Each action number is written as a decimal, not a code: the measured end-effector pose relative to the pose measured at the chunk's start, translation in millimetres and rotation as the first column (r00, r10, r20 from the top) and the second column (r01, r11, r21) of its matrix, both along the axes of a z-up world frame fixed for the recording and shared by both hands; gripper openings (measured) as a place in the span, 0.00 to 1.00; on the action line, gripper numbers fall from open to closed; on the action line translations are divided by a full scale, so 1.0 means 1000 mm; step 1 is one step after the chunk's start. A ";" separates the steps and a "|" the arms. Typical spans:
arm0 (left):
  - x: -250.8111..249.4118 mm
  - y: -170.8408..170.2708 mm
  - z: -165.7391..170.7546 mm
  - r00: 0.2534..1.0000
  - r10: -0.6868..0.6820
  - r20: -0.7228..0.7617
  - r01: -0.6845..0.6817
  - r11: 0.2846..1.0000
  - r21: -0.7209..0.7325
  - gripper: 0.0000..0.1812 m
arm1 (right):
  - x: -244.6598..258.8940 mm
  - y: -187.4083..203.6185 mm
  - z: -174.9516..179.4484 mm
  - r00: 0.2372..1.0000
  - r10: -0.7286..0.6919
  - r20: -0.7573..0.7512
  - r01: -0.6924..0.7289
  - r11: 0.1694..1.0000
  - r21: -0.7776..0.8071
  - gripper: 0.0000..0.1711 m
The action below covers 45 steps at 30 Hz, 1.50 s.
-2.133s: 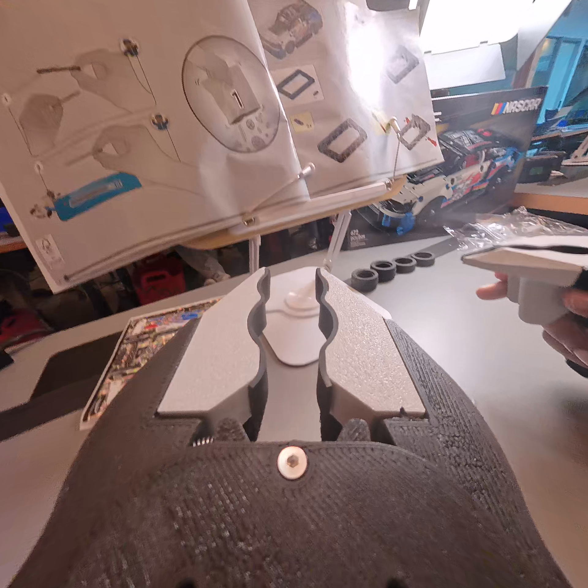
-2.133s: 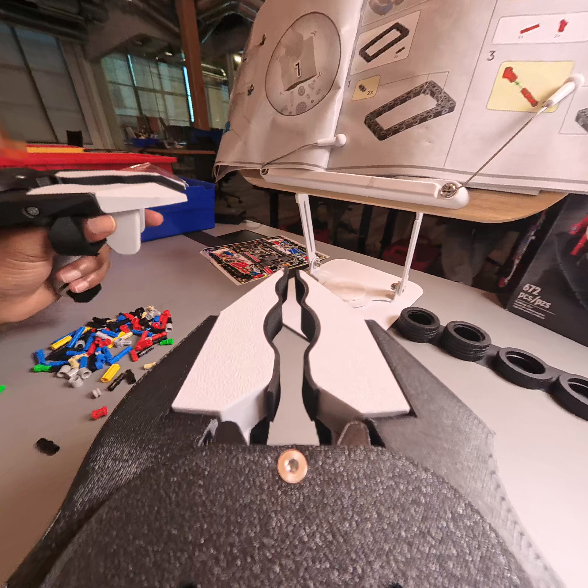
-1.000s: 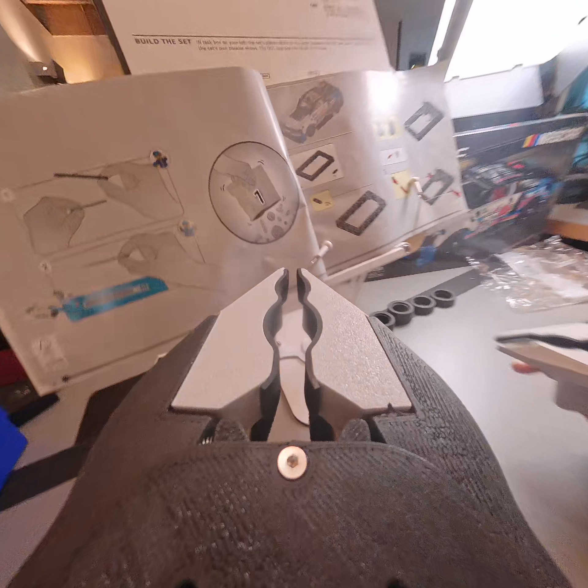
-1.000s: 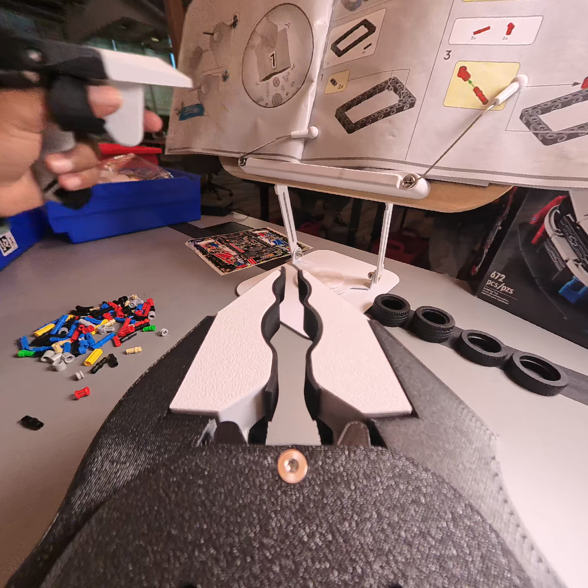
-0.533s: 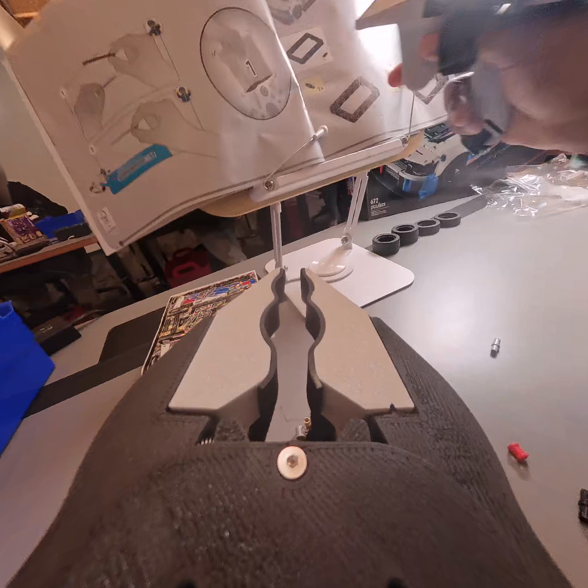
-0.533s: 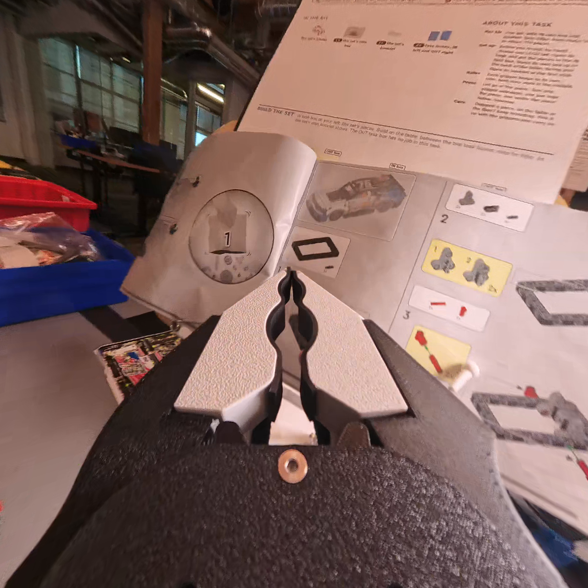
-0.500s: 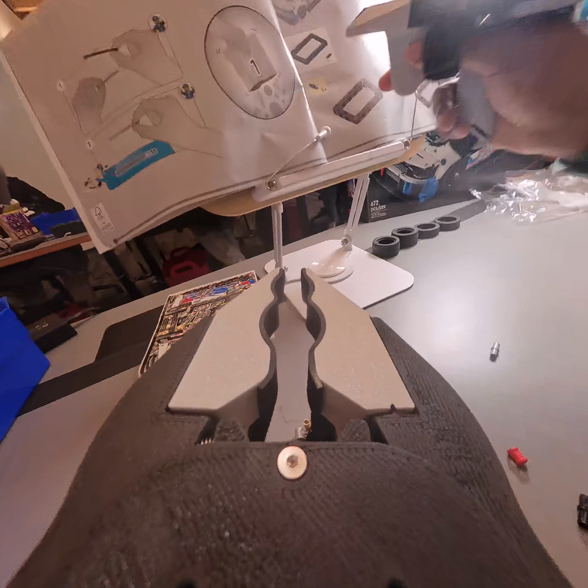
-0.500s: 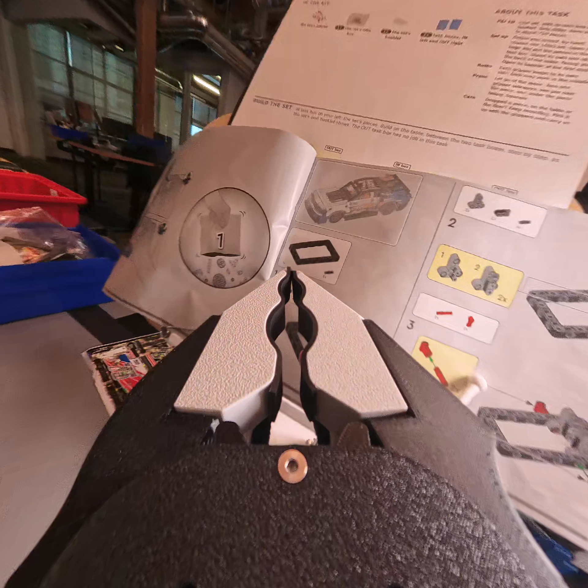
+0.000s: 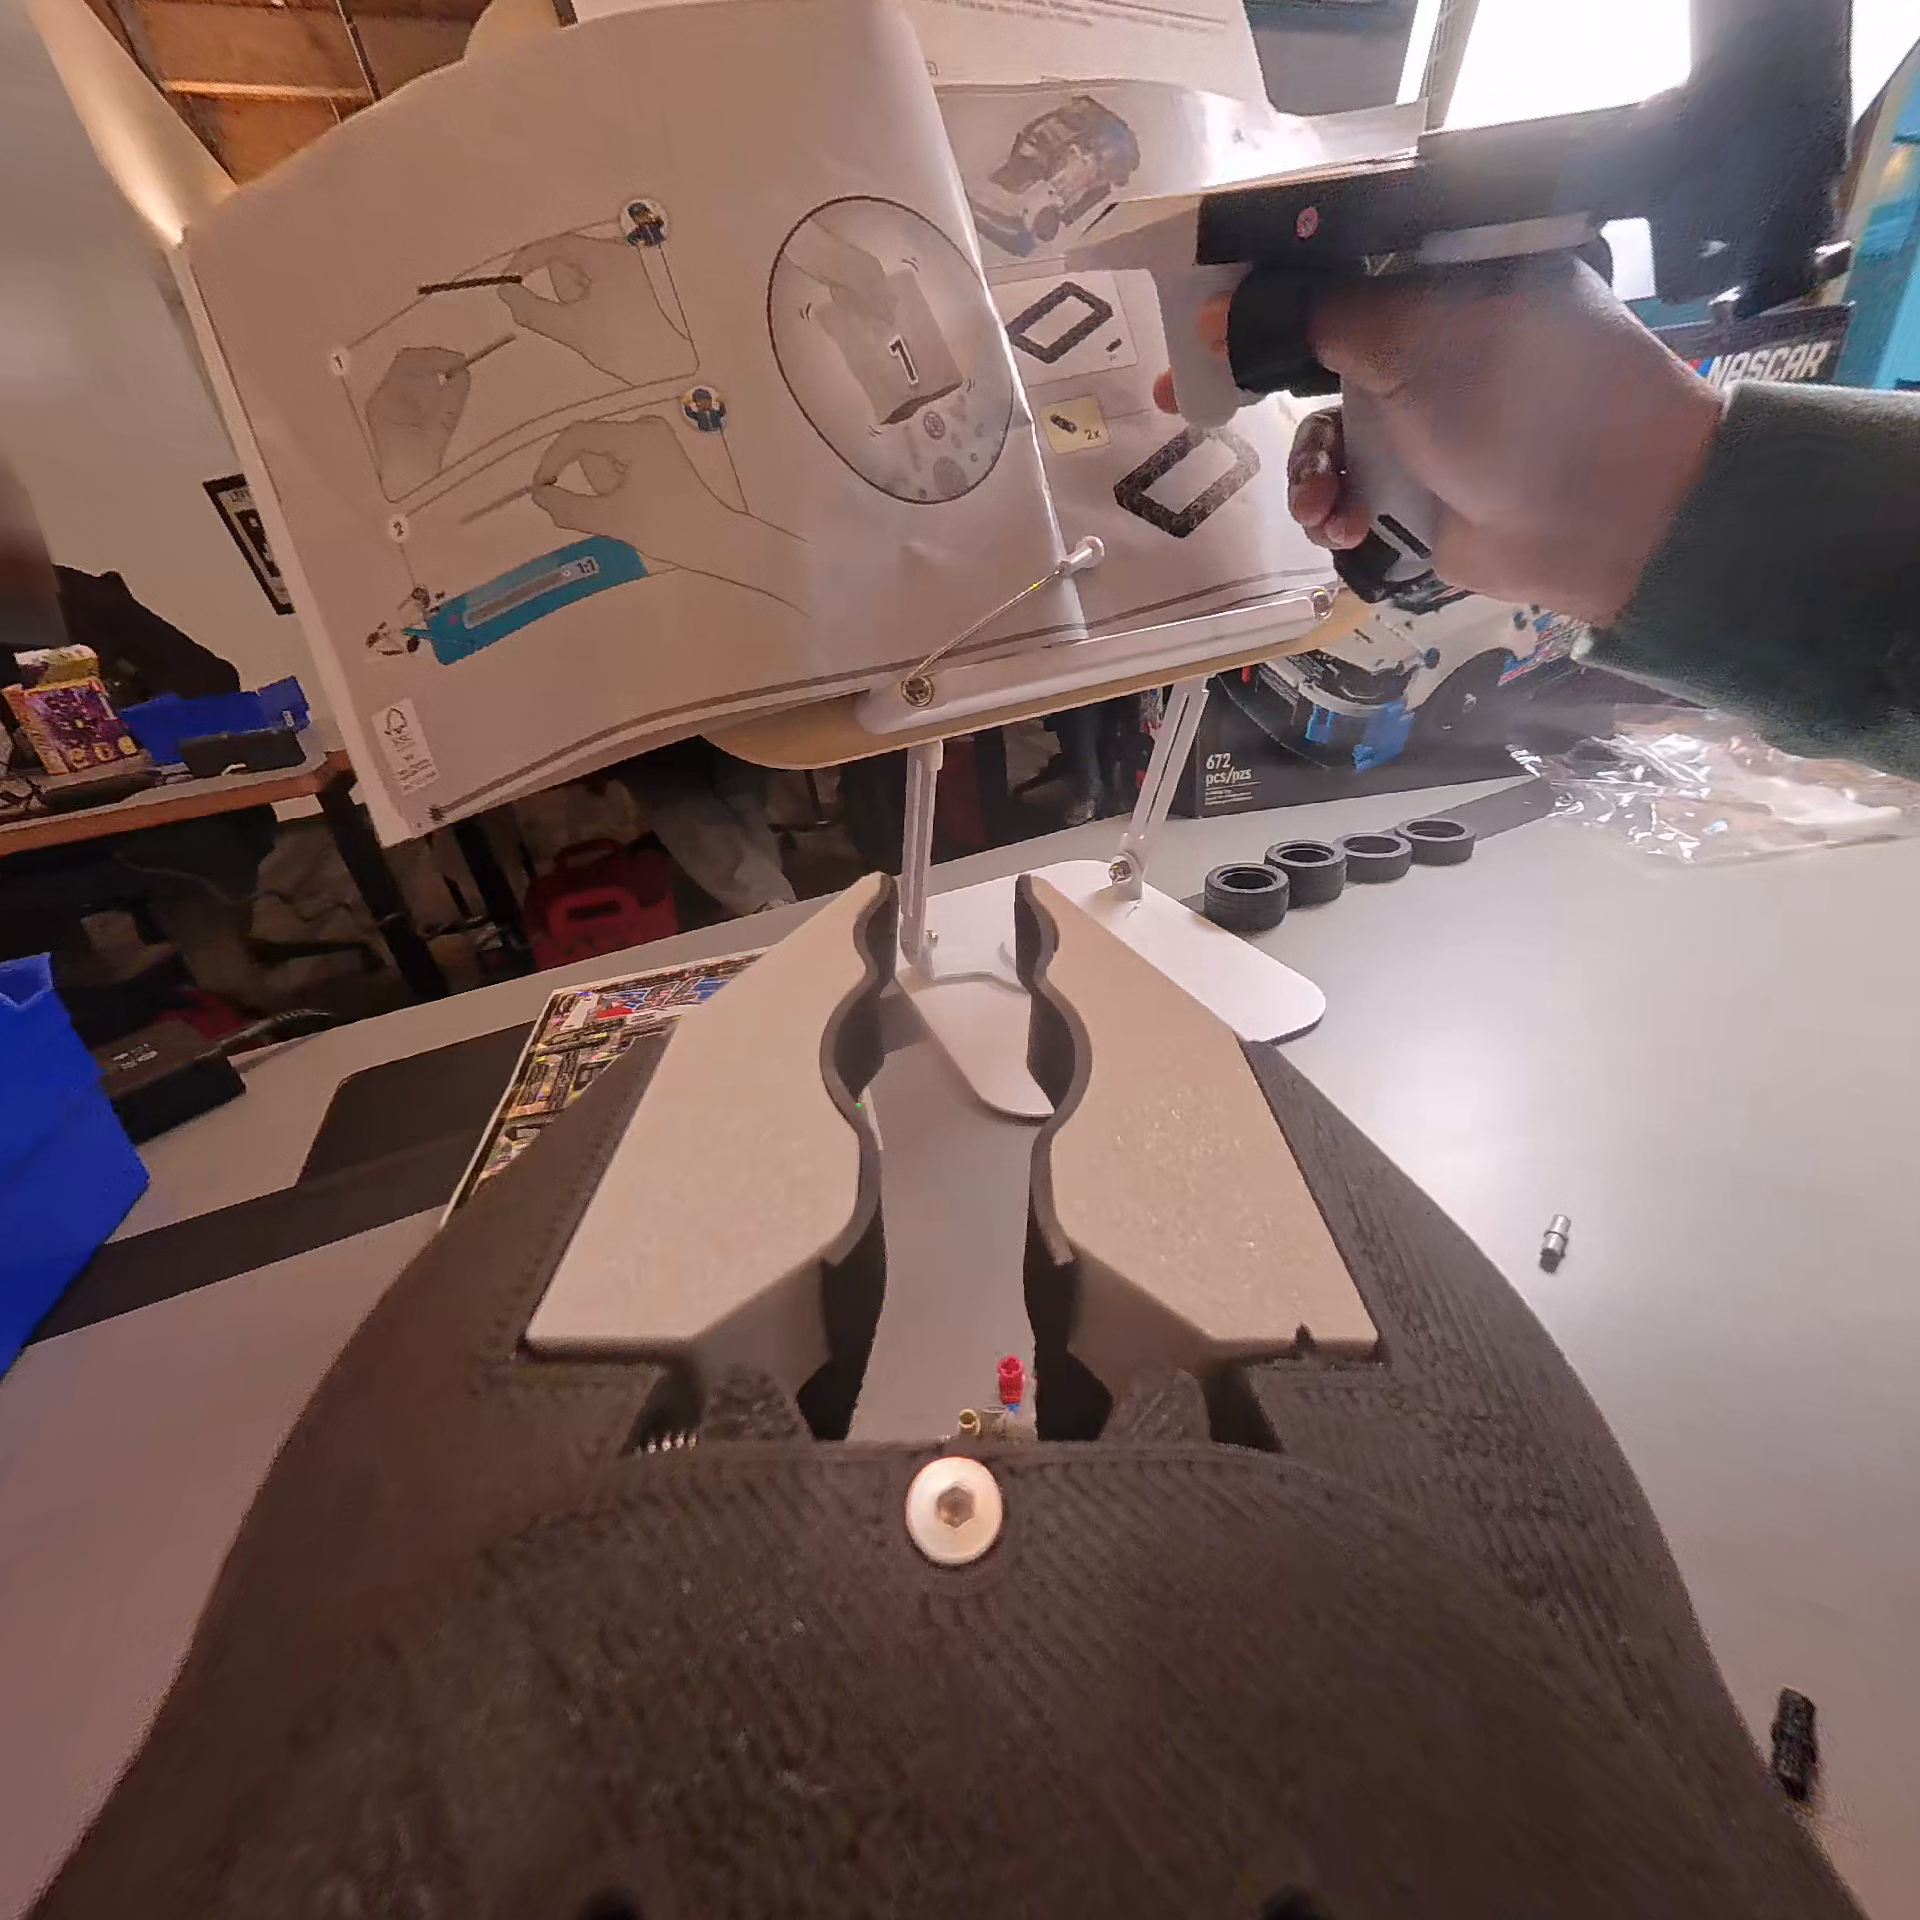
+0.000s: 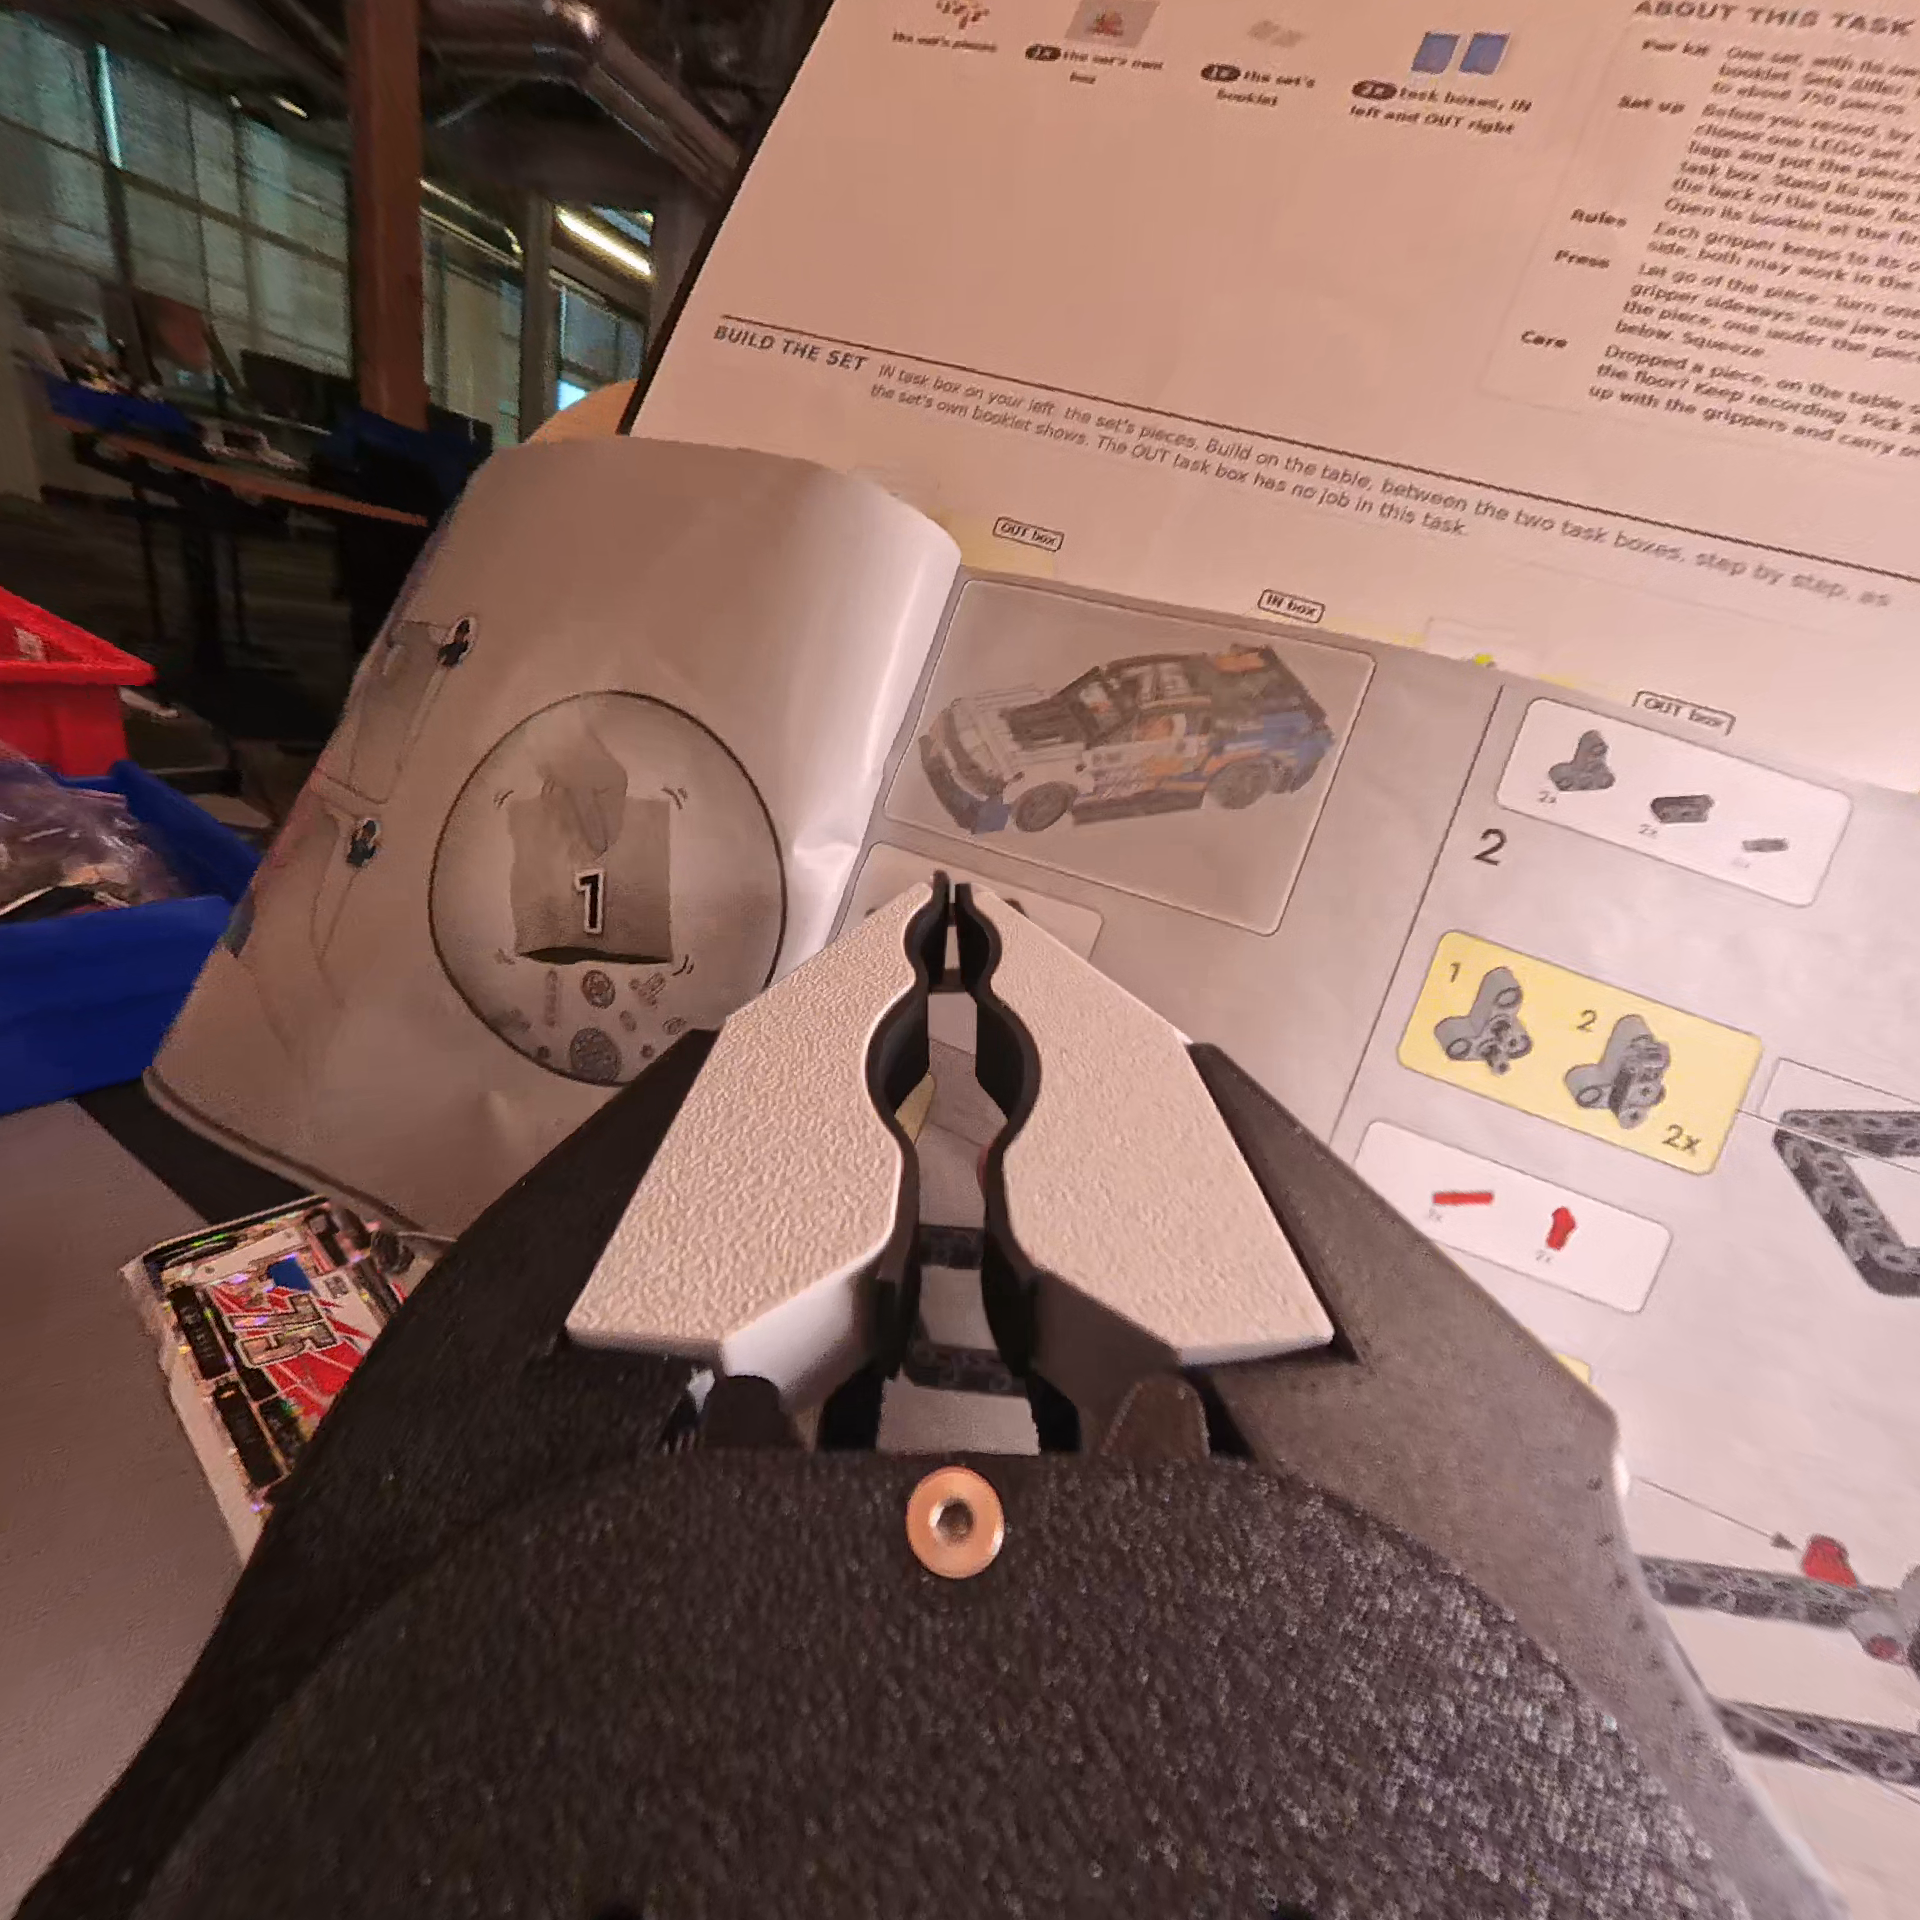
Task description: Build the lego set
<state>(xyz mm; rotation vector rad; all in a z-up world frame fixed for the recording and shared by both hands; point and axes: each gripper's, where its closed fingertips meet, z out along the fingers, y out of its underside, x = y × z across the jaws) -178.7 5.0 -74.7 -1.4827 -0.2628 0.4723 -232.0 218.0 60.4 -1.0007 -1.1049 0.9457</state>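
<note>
The left gripper (image 9: 954,914) has spread its fingers since half a second ago, when they stood nearly together; nothing sits between them, and it hangs low over the grey table (image 9: 1621,1039), aimed at the book stand's white base (image 9: 1195,977). The right gripper (image 10: 948,891) has pushed closer to the open instruction booklet (image 10: 1143,748), tips pressed all but together and empty (only a hairline gap shows), right up against the page. In the left view a hand (image 9: 1496,447) holds it high before the booklet. Loose pieces lie on the table: a red pin (image 9: 1009,1380) under the left gripper's fingers, a grey pin (image 9: 1554,1241) off to the right. Four black tyres (image 9: 1340,868) line up beside the stand base, a sticker sheet (image 10: 260,1340) lies left of it, with bare tabletop to the right.
</note>
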 end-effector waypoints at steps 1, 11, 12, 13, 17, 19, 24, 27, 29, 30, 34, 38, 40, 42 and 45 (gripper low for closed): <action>0.001 0.000 0.000 1.000 -0.002 0.005 0.002 1.000 0.004 0.11 | -0.001 0.002 0.001 1.000 -0.003 0.005 0.003 1.000 -0.008 0.00; 0.018 0.008 0.013 0.997 0.008 -0.072 -0.010 1.000 -0.022 0.14 | 0.034 -0.016 -0.030 0.998 -0.063 0.024 0.063 0.998 0.000 0.09; 0.021 0.011 0.012 0.997 0.004 -0.081 -0.006 1.000 -0.025 0.14 | 0.035 -0.020 -0.028 0.998 -0.054 0.023 0.054 0.998 0.013 0.09; 0.023 0.013 0.009 0.997 0.000 -0.078 -0.002 0.999 -0.032 0.14 | 0.036 -0.024 -0.026 0.998 -0.054 0.020 0.054 0.998 0.022 0.08; 0.021 0.022 -0.003 0.998 -0.019 -0.061 0.016 0.998 -0.057 0.14 | 0.033 -0.026 -0.020 0.997 -0.068 0.031 0.067 0.997 0.048 0.02; 0.017 0.022 -0.005 0.998 -0.015 -0.059 0.011 0.998 -0.061 0.14 | 0.027 -0.022 -0.019 0.997 -0.066 0.041 0.065 0.997 0.040 0.01; 0.006 0.021 -0.020 1.000 -0.023 -0.011 0.022 0.996 -0.082 0.13 | 0.008 -0.014 -0.022 0.997 -0.051 0.056 0.049 0.998 0.039 0.00; -0.002 0.019 -0.024 1.000 -0.027 0.009 0.028 0.996 -0.079 0.13 | 0.000 -0.013 -0.028 0.998 -0.045 0.054 0.043 0.999 0.034 0.00; -0.007 0.018 -0.024 0.999 -0.026 0.021 0.027 0.997 -0.071 0.13 | -0.003 -0.012 -0.027 0.998 -0.052 0.043 0.050 0.998 0.043 0.00; -0.009 0.018 -0.024 0.999 -0.024 0.024 0.026 0.997 -0.070 0.13 | -0.004 -0.011 -0.026 0.998 -0.056 0.038 0.054 0.997 0.047 0.00; -0.014 0.017 -0.029 0.999 -0.023 0.038 0.026 0.997 -0.076 0.13 | -0.009 -0.005 -0.025 0.996 -0.072 0.056 0.070 0.997 0.036 0.00; -0.015 0.017 -0.030 0.999 -0.028 0.039 0.031 0.996 -0.084 0.12 | -0.006 -0.005 -0.028 0.993 -0.061 0.100 0.060 0.998 0.018 0.00; -0.015 0.016 -0.031 0.999 -0.025 0.035 0.028 0.996 -0.088 0.12 | 0.002 0.000 -0.029 0.994 -0.058 0.091 0.060 0.998 -0.018 0.00; -0.014 0.015 -0.031 0.999 -0.026 0.035 0.029 0.996 -0.088 0.12 | 0.009 0.009 -0.030 0.994 -0.073 0.082 0.075 0.997 -0.027 0.00; -0.013 0.017 -0.032 0.999 -0.030 0.038 0.033 0.995 -0.091 0.12 | 0.014 0.018 -0.030 0.994 -0.079 0.079 0.081 0.996 -0.028 0.00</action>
